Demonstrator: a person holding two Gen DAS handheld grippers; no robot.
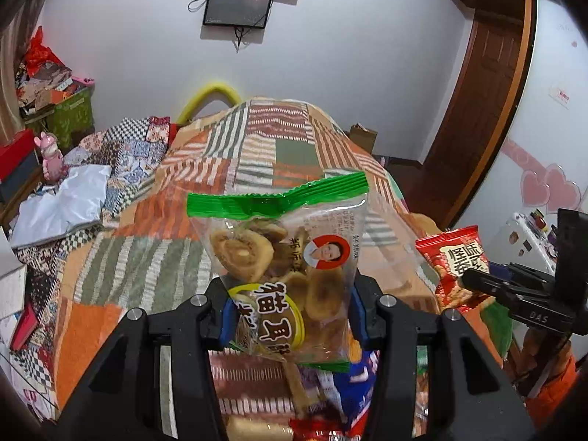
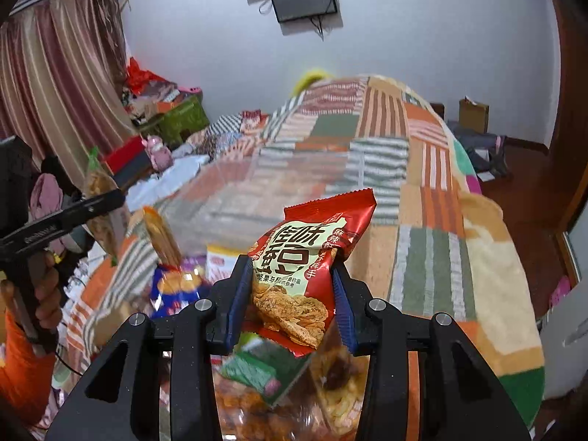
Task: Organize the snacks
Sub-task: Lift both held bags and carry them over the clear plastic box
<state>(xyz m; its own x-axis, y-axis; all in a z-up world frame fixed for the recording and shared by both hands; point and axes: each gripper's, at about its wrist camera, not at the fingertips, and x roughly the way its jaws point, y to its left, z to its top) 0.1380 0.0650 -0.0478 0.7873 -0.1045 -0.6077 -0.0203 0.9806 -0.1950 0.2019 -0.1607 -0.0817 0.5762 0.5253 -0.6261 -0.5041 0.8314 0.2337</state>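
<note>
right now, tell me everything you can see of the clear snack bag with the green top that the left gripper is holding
The clear snack bag is see-through plastic with a crimped green seal band along its top and a green strip at the bottom. Inside are tan spiral biscuits. Its front shows brown Chinese characters in a yellow ring and a red round portrait logo. It stands upright, lifted above the snack pile, with the left gripper shut on its lower half.

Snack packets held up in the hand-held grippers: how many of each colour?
Clear plastic packet with green top seal, in the left hand-held gripper: 1
Red foil packet, in the right hand-held gripper: 1
Total: 2
</note>
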